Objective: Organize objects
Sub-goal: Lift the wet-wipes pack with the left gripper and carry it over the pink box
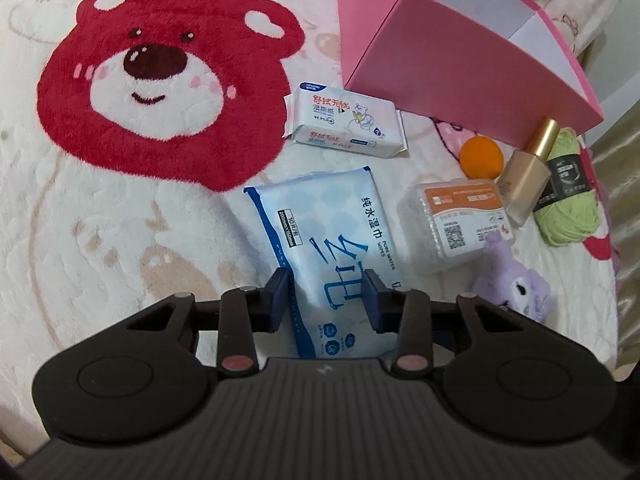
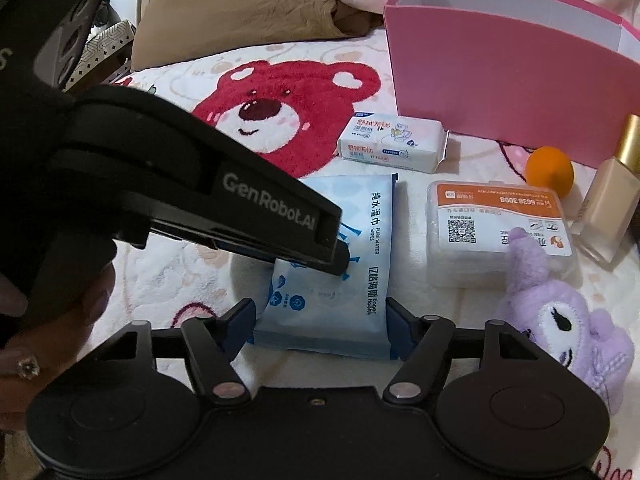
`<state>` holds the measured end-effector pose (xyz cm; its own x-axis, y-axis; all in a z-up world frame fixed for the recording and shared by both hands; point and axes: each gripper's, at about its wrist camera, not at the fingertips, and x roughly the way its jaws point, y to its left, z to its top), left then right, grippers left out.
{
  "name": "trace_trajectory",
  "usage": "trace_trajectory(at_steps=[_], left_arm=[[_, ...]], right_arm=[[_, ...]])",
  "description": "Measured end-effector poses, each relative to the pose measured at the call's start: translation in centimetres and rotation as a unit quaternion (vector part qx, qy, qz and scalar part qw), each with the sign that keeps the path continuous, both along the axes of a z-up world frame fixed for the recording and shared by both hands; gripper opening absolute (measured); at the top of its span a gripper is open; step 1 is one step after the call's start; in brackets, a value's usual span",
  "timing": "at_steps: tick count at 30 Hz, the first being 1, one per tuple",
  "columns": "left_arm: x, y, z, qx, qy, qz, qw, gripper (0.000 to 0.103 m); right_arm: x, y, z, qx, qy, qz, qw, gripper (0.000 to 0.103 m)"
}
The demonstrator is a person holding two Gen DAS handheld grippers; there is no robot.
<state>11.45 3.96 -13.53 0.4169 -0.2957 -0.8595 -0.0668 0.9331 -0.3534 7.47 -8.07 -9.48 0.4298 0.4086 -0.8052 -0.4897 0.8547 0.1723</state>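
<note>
While both grippers bracket the blue wipes pack [image 1: 320, 236] on the bed blanket [image 1: 120, 240], I judge pickup underway; next, lift it toward the pink box [image 1: 452, 64]. Left gripper [image 1: 328, 294] pinches its middle; right gripper [image 2: 320, 322] clamps its near end (wider span).

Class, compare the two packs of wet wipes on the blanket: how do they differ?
The blue wipes pack is long and flat; the white wipes pack is shorter and blockier. The blue wipes pack sits between both claws, left claw and right claw; the white wipes pack lies untouched beside the pink box. Both are soft, sealed packs.
</note>
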Motion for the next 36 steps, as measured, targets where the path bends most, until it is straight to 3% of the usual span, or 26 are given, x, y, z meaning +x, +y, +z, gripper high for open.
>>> trace_trajectory(at_steps=[11,24,30,33,36], left_arm=[[-1.8,-0.1,3.7,-0.016,-0.042,-0.021,0.9988,0.032],[-3.8,0.6,10.5,-0.02,-0.147,-0.038,0.9883,0.032],[-2.7,-1.1,14.2,-0.012,-0.169,-0.051,0.9842,0.032],[-1.4,-2.9,16.0,0.006,-0.176,-0.067,0.9821,0.032],[0.8,-4.5,17.4,0.0,-0.176,-0.082,0.9809,0.032]], right_arm=[[-1.6,-0.3,3.9,-0.007,-0.038,-0.021,0.999,0.067],[-2.9,0.5,10.5,-0.014,-0.134,-0.01,0.991,0.066],[-2.5,-0.9,13.6,-0.005,-0.173,-0.008,0.985,0.066],[-1.4,-2.6,15.1,0.007,-0.175,-0.015,0.984,0.066],[-0.1,-4.2,16.2,0.014,-0.18,-0.03,0.983,0.066]])
